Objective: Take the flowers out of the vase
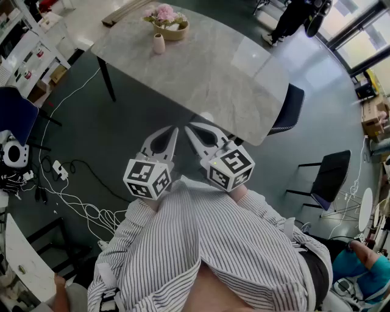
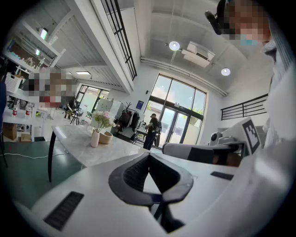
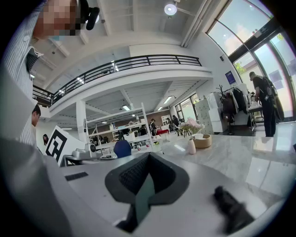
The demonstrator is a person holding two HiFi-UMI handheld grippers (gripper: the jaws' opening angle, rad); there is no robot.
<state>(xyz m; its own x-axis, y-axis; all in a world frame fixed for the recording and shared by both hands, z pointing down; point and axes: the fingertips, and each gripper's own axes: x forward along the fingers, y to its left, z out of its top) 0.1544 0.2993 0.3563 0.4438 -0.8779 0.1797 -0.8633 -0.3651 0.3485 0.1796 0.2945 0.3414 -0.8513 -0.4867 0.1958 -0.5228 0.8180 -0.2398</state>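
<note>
Plainly, both my tools are idle. The left gripper [image 1: 175,129] and the right gripper [image 1: 187,126] each have their jaws pressed together on nothing, and their tips nearly meet close to my chest. The vase [image 1: 158,44] stands upright at the far end of the table [image 1: 219,79], well apart from me, ahead and a little to my left. The flowers [image 1: 164,13] rise straight up out of it, just beside a bowl [image 1: 173,31]. I judge the left gripper slightly nearer, and the stems should come out upward.
</note>
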